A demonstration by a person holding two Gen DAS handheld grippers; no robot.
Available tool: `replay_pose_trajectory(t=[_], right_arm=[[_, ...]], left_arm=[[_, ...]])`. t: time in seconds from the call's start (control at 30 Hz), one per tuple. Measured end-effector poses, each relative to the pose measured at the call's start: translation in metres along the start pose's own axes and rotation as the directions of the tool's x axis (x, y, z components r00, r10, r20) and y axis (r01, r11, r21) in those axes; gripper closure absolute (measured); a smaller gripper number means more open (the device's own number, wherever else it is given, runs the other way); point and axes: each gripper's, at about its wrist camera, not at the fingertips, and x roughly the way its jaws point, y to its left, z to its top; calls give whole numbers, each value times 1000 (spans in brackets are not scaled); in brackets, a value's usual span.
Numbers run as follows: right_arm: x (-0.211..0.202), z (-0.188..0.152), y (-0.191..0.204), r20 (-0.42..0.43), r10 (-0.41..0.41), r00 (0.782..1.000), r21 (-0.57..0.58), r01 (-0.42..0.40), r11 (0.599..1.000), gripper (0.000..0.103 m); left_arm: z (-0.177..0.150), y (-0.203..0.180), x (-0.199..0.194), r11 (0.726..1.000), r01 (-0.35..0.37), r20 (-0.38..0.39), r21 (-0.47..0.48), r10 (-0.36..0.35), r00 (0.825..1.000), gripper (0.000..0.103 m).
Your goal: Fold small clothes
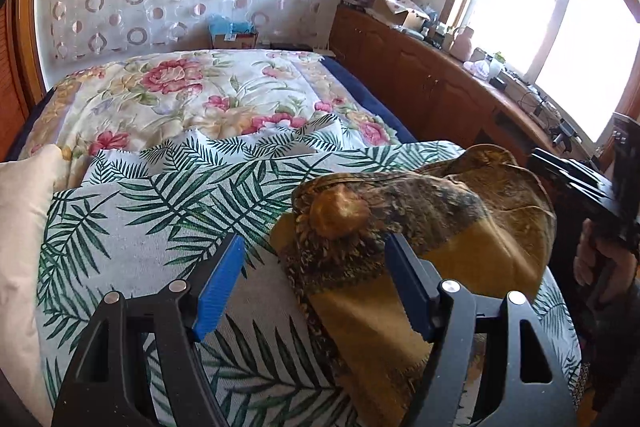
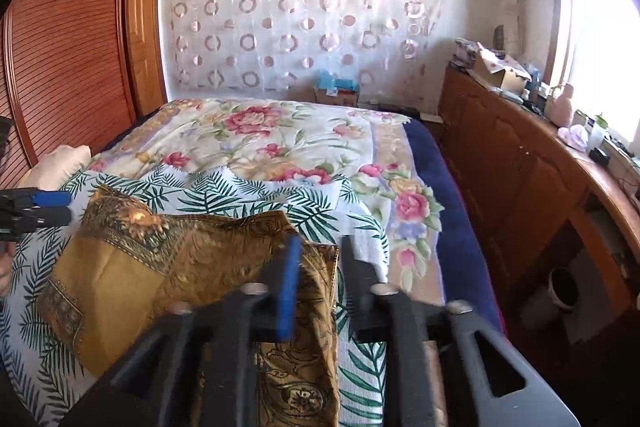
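The scarf (image 1: 404, 227), a mustard-and-brown patterned square, sits crumpled and half folded on the palm-leaf cloth (image 1: 168, 211) that's spread over the near end of the bed (image 2: 432, 163). Part of it humps up in a loose ridge, with plain mustard panels showing lower down.

The left gripper (image 1: 316, 291) is spread wide, blue pads well apart. The scarf's near edge lies between the jaws and up against the right-hand one, but the pads aren't pinching it, so it's let go. In the right wrist view that same gripper pokes in at the far left edge, just beside the scarf's raised corner.

The right gripper (image 2: 320, 283) hovers over the scarf's right end with its jaws partly apart. A fold of fabric runs up between them and drapes down under the tool. The view is blurry there, and whether the pads actually press on the cloth is hard to call; it looks like a gap, so probably not gripping. A hand (image 1: 600, 259) holds that gripper's handle at the right of the left wrist view.

Behind all this there's a floral quilt (image 1: 192, 95), a cream pillow (image 1: 24, 211) at the left, a circle-pattern curtain (image 2: 304, 11) on the wall, and a wooden cabinet (image 2: 520, 163) cluttered on top under the window (image 1: 560, 27).
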Motion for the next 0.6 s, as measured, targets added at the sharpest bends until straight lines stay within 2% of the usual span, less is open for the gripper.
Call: replay_pose_trajectory(t=[0.07, 0.17, 0.33, 0.6], right_arm=[[0, -5, 0, -15, 40, 999, -1, -40, 999, 50], [9, -10, 2, -58, 46, 997, -19, -47, 999, 43], [31, -14, -5, -135, 21, 991, 0, -22, 1000, 42], [50, 0, -16, -181, 99, 978, 78, -86, 993, 42]], left_arm=[[-1, 2, 7, 1000, -4, -15, -4, 4, 1000, 29], [-4, 6, 17, 1000, -13, -41, -12, 13, 999, 29], [-7, 12, 24, 999, -10, -71, -32, 7, 997, 29], [-5, 13, 28, 999, -8, -80, -32, 5, 997, 29]])
